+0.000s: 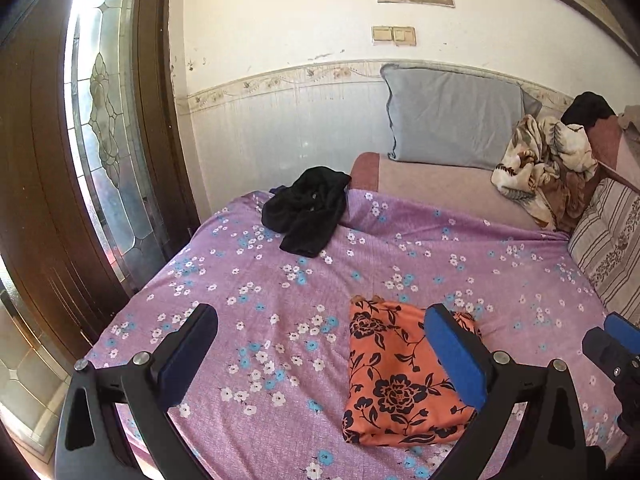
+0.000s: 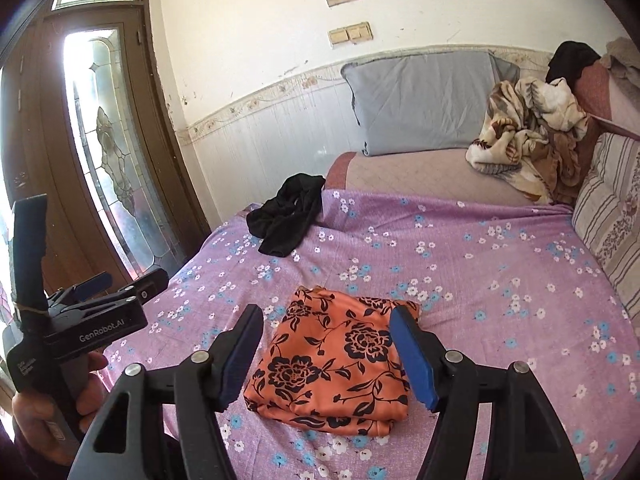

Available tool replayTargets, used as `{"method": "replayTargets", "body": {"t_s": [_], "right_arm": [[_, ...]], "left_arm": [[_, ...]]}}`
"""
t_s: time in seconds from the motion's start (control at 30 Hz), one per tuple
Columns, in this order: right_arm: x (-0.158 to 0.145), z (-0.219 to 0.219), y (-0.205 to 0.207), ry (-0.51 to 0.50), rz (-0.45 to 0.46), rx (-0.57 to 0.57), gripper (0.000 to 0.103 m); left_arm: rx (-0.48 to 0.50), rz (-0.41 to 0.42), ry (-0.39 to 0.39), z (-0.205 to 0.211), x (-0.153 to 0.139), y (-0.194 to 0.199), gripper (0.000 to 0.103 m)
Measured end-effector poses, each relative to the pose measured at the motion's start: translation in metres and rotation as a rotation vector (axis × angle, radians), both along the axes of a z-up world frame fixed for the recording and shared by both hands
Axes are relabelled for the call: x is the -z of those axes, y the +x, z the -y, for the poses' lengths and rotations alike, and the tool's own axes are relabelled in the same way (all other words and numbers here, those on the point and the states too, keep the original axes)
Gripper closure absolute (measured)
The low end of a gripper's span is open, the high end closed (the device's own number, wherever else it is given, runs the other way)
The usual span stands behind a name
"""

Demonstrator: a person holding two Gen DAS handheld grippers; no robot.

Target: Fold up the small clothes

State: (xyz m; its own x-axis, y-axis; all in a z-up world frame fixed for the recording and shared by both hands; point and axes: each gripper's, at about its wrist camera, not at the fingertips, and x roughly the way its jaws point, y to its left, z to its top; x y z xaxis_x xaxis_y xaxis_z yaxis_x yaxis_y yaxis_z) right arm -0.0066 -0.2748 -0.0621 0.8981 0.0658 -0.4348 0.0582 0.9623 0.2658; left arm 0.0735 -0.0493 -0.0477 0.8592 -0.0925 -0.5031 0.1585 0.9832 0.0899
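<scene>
Orange floral garment (image 2: 332, 364) lay folded near the bed's (image 2: 500, 280) front edge.
Both grippers, left (image 1: 320, 344) and right (image 2: 326, 346), hung released above it, empty; the black garment (image 2: 286, 216) waited unfolded at the far left corner.

folded cloth (image 2: 332, 364): orange with a black flower and vine print
bedsheet (image 2: 480, 280): purple, strewn with small white and blue flowers
crumpled garment (image 2: 286, 214), far left: plain black
pillow (image 2: 424, 100): plain grey-blue
blanket (image 2: 528, 136), far right: cream with brown leaf shapes
cushion (image 2: 612, 208), right: pale with brownish stripes
door (image 2: 52, 128): dark brown wood
</scene>
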Motion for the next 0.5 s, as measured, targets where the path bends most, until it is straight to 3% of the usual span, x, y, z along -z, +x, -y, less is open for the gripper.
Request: {"method": "replayTargets", "body": {"t_s": [0.5], "right_arm": [[-0.051, -0.004, -0.043, -0.044, 0.125, 0.016, 0.031]], "left_arm": [[-0.021, 0.144, 0.025, 0.003, -0.075, -0.044, 0.000]]}}
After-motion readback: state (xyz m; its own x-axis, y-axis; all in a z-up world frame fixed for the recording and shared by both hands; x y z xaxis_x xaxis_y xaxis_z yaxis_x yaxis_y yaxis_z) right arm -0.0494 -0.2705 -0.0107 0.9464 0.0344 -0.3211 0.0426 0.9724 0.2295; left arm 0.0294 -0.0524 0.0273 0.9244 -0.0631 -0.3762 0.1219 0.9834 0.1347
